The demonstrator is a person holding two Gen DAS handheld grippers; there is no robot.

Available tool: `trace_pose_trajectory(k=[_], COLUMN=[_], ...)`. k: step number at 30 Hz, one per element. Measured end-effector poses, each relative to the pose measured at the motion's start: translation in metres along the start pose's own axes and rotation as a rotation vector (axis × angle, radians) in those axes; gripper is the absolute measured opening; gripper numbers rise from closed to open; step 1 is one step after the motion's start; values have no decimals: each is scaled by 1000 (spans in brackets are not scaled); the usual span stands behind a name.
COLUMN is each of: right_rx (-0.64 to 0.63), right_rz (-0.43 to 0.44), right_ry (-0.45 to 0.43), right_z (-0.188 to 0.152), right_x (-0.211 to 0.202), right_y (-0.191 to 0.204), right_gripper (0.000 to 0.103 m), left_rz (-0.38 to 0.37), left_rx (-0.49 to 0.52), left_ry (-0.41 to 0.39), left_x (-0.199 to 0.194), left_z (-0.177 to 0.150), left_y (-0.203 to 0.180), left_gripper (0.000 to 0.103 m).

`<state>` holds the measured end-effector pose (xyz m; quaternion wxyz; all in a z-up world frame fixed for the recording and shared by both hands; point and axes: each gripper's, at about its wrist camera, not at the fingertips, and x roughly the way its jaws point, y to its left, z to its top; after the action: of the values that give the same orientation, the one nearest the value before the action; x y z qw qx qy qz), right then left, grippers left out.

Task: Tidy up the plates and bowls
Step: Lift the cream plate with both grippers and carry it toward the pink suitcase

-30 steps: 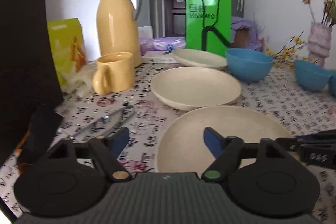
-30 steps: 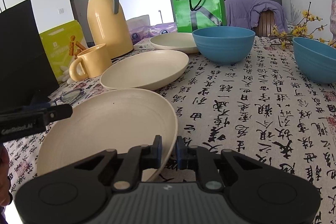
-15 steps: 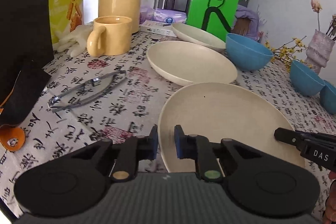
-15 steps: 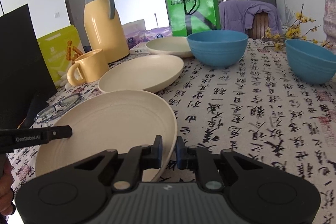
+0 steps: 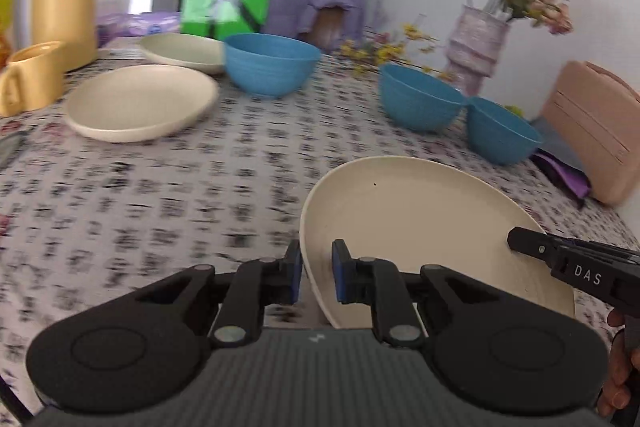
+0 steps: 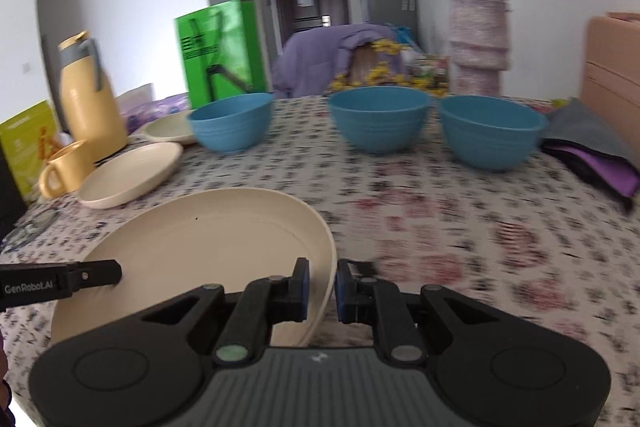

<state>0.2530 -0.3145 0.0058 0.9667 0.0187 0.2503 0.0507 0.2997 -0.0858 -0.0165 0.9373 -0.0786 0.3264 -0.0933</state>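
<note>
i am gripping the plate [image 5: 420, 223] above the bench [image 5: 160, 195] with both tools, the left tool [image 5: 316, 277] having just closed on its left rim and the right tool [image 6: 322, 287] clamping the right rim.

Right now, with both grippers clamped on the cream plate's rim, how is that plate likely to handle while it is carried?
The plate looks stiff: pinched at opposite rims by the left gripper and the right gripper, it shows no sag. It probably is light, since rim pinches alone carry it. Its smooth matte surface may slip if either grip loosens.
</note>
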Motion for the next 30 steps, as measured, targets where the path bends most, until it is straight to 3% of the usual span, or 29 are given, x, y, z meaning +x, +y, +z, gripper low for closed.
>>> trace_pose_trajectory(k=[7, 15, 30], right_rx=[47, 74, 80], right_rz=[-100, -135, -219], right_ry=[-8, -10, 32], right_z=[-7, -17, -26], right_x=[-18, -17, -15], right_y=[-62, -114, -156], right_gripper=[13, 13, 14], left_rz=[-72, -104, -137], left_rx=[40, 75, 131], left_ry=[35, 53, 64], left_x=[21, 42, 59], left_z=[-10, -19, -33], left_y=[-64, -106, -152], left_gripper=[16, 16, 15])
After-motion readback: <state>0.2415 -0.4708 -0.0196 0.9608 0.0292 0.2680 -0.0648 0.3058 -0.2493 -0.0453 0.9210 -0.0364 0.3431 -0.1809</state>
